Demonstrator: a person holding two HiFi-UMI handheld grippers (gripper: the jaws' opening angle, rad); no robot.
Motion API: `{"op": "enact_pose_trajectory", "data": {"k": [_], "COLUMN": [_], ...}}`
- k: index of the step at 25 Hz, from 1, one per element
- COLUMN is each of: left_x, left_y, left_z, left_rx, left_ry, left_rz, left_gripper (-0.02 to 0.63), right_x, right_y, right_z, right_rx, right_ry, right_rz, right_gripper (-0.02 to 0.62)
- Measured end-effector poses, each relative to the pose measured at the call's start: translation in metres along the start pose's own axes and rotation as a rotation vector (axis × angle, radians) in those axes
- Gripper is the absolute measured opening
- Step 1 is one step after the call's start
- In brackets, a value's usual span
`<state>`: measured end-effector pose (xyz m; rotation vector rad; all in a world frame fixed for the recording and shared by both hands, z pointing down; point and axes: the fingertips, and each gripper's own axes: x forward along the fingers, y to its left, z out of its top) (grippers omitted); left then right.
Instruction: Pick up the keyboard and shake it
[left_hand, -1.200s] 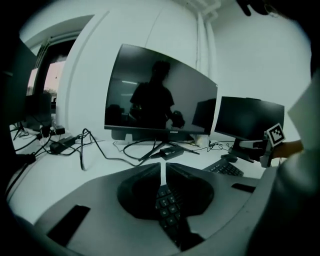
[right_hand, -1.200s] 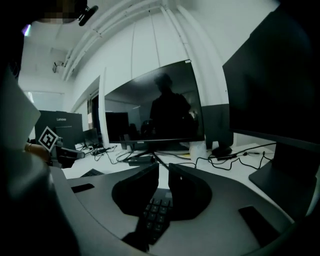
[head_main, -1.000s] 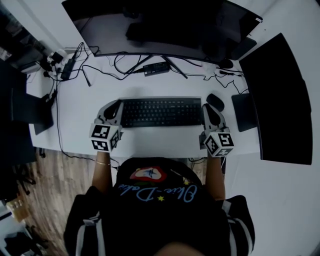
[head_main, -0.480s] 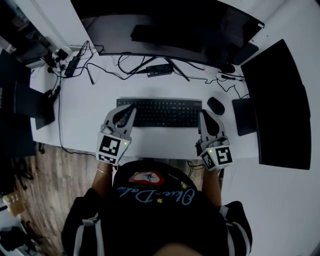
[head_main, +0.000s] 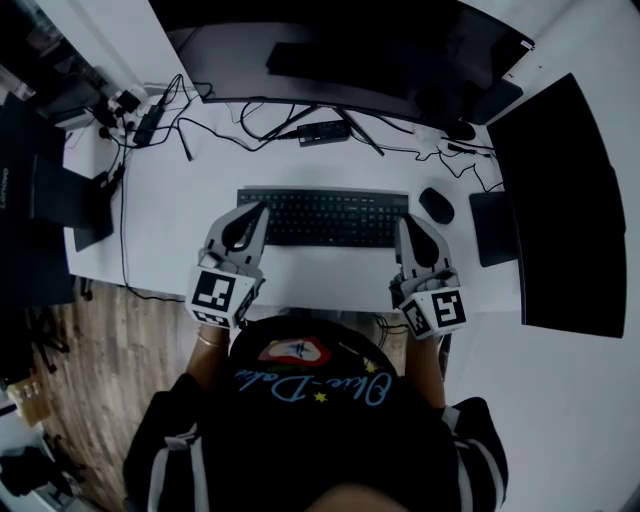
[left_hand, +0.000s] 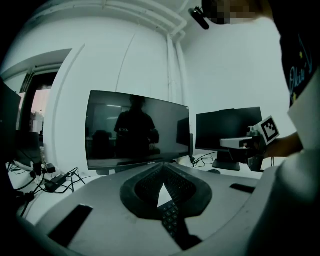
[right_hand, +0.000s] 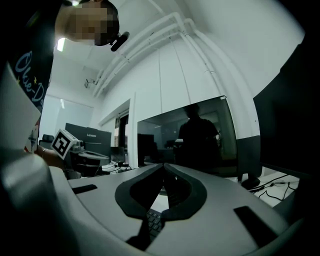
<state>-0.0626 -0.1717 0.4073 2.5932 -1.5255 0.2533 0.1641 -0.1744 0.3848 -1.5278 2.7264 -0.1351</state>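
Note:
The black keyboard lies flat on the white desk, in front of the big monitor. My left gripper is angled in over the keyboard's front left corner. Its jaws are closing, tips meeting and nothing pinched. My right gripper is at the keyboard's right end, shut. In the left gripper view the jaws meet at the tips, and keyboard keys show through the gap behind them. The right gripper view is the same: tips together, keys below.
A black mouse lies just right of the keyboard, next to a dark pad. A second monitor stands at the right. Cables and a small black box lie behind the keyboard. The desk's front edge is close to the person.
The left gripper has swung from the keyboard's left end to slant in over its front left corner. The right gripper has drawn back a little. The keyboard stays flat on the desk.

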Motion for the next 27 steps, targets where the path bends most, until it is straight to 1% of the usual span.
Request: {"op": "enact_pose_trajectory", "data": {"k": [3,9,16,20,27], "left_x": [-0.002,-0.003,-0.003,-0.004,-0.008], "left_y": [0.003,0.005,0.009,0.011,0.014], "left_z": [0.002,-0.004,-0.005,-0.005,-0.006], "left_rx": [0.005,0.014,0.037,0.037,0.012], "left_ry": [-0.014,0.019,0.021,0.018,0.025], "left_rz": [0.004,0.017,0.021,0.024,0.034], "left_gripper": [0.003,0.003,0.003,0.003,0.003], "right_x": [0.003,0.005,0.005,0.003,0.000], "right_y": [0.002,0.003,0.003,0.003,0.005], "right_z": [-0.002,-0.004,-0.005,-0.005,-0.004], "right_rx": [-0.005,-0.002,0.003,0.005,0.006], "right_ry": [0.004,0.005,0.008,0.007,0.007], "right_rz": [0.007,0.006,-0.002,-0.008,-0.018], "right_gripper": [0.000,0.000,0.000,0.000,0.000]}}
